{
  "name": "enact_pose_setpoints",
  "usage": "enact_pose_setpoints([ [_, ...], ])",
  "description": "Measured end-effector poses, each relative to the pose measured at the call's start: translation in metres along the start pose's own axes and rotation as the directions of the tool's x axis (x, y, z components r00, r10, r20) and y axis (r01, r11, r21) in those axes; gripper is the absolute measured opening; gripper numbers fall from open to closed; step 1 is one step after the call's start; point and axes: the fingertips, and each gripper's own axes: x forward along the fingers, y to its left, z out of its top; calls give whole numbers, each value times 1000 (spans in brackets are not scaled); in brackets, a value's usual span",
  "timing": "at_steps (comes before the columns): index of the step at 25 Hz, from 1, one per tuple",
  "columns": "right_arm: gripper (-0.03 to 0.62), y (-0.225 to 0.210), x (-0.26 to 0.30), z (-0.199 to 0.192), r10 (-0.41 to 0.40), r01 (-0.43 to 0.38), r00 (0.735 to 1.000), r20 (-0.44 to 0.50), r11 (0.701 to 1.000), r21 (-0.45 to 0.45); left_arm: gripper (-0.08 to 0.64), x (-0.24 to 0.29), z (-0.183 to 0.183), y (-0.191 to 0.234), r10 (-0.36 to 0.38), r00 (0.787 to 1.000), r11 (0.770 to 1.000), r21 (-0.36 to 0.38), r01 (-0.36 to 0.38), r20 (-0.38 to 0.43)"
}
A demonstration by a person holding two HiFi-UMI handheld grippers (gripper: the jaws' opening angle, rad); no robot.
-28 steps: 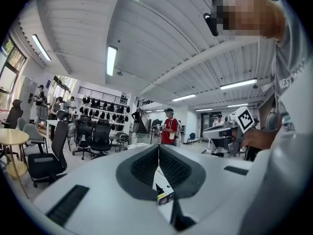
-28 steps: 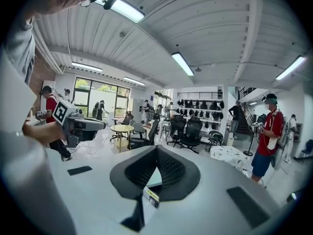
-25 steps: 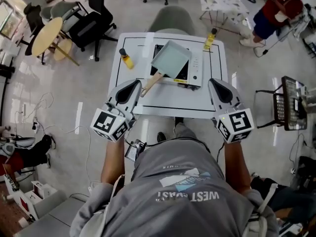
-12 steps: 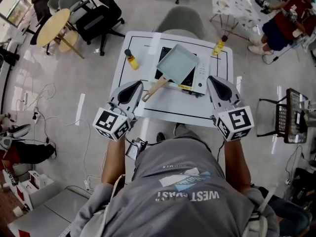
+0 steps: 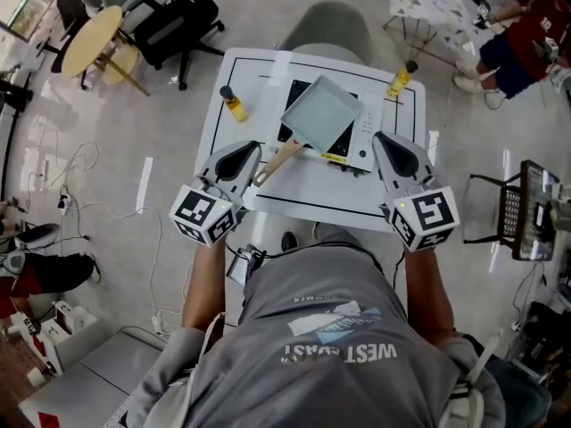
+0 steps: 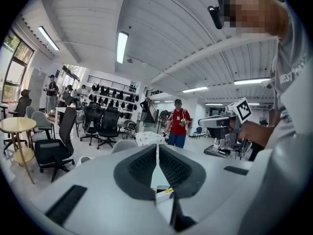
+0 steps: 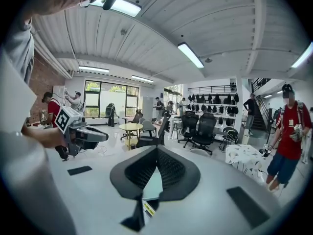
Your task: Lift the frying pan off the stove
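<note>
A square pale-green frying pan (image 5: 321, 114) with a wooden handle (image 5: 280, 158) sits tilted on the white stove (image 5: 359, 141) on the white table (image 5: 312, 190). My left gripper (image 5: 251, 154) is shut and empty, its tip just left of the handle's end without touching it. Over the table's right front my right gripper (image 5: 384, 143) is also shut and empty, beside the stove's right edge. In the left gripper view the closed jaws (image 6: 157, 147) leave a sliver of the pan (image 6: 159, 177) showing. The right gripper view has shut jaws (image 7: 156, 150) too, with the pan (image 7: 153, 182) below them.
Two yellow bottles stand on the table, one at back left (image 5: 234, 105), one at back right (image 5: 400, 80). A grey chair (image 5: 326, 27) stands behind the table. Office chairs, a round wooden table (image 5: 86, 41) and a person in red (image 5: 522, 34) are farther off.
Both grippers have edged forward over the table's front edge, the left one closer to the pan handle. The pan stays on the stove. The head view has shifted slightly.
</note>
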Motion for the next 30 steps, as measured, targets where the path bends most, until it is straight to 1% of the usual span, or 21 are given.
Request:
enact_pose_setpoints([
  [5, 11, -6, 12, -8, 9, -8, 1000, -14, 1000, 13, 14, 17, -20, 7, -26, 998, 999, -22, 25, -56],
  [10, 11, -12, 21, -12, 14, -14, 1000, -25, 1000, 24, 43, 35, -46, 12, -55, 989, 998, -36, 51, -136],
  [14, 11, -17, 29, -17, 17, -15, 999, -36, 999, 35, 83, 50, -72, 14, -85, 973, 996, -36, 79, -216],
  [19, 11, -25, 36, -22, 20, -18, 999, -49, 999, 45, 141, 69, -103, 14, -112, 943, 994, -31, 108, -313],
  [22, 11, -29, 39, -25, 20, -18, 998, -55, 999, 49, 189, 78, -121, 11, -124, 920, 992, -26, 124, -372],
  [24, 11, -32, 42, -28, 21, -18, 998, -59, 998, 54, 226, 84, -135, 10, -135, 897, 990, -21, 139, -420],
  [27, 11, -37, 45, -33, 22, -18, 997, -68, 998, 62, 293, 92, -159, 7, -143, 847, 985, 8, 171, -512],
  [30, 11, -41, 48, -38, 23, -18, 997, -77, 998, 68, 321, 98, -179, 8, -120, 796, 977, 71, 199, -593],
])
